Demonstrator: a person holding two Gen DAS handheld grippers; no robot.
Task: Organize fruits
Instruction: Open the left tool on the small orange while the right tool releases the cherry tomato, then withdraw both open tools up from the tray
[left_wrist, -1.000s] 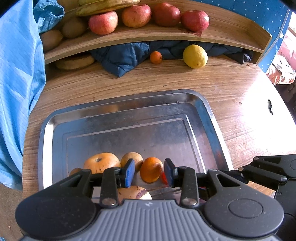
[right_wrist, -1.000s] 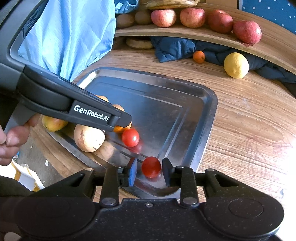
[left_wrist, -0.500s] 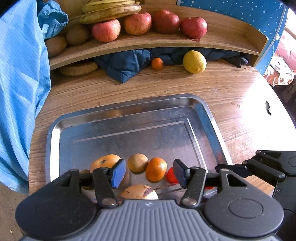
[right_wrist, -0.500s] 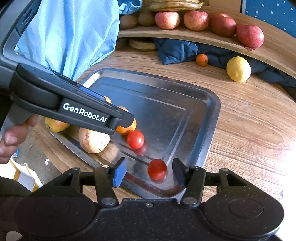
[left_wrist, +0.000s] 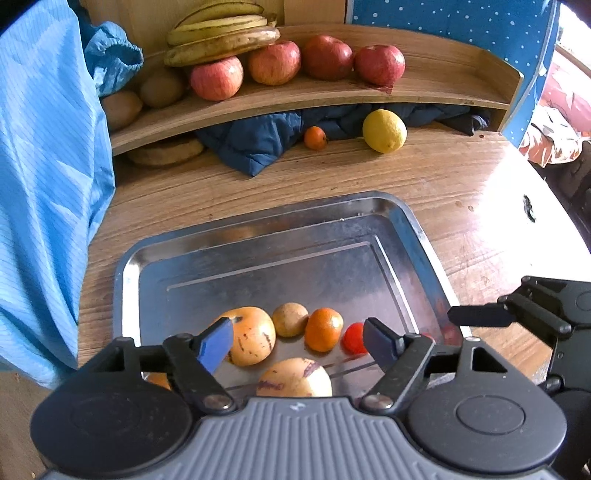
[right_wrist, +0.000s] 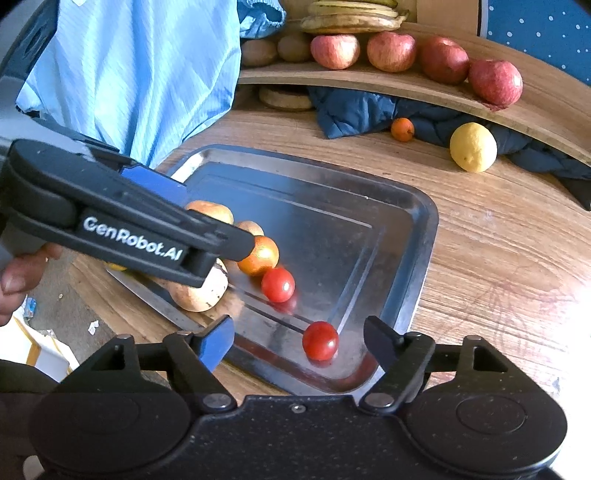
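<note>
Both grippers released; fruit now resting in the metal tray (left_wrist: 125, 280).

Over the last second the left gripper (left_wrist: 297, 341) and right gripper (right_wrist: 299, 341) went from nearly closed to spread wide, both empty. Small orange (left_wrist: 324, 329) sits near the tray's front edge; cherry tomato (right_wrist: 320, 340) lies free at the tray's front right corner. Lemon (left_wrist: 384, 130) waits behind the tray. Fruit under the left gripper is partly hidden, possibly a pear.

We see a silver metal tray (right_wrist: 413, 236) holding two red tomatoes (right_wrist: 320, 340) and an orange tangerine (left_wrist: 324, 328). The lemon (left_wrist: 384, 130) is yellow, the apples (left_wrist: 217, 77) red with pale streaks, the cloth (left_wrist: 48, 177) light blue with fine stripes, and the panel (left_wrist: 461, 22) blue with white dots.
</note>
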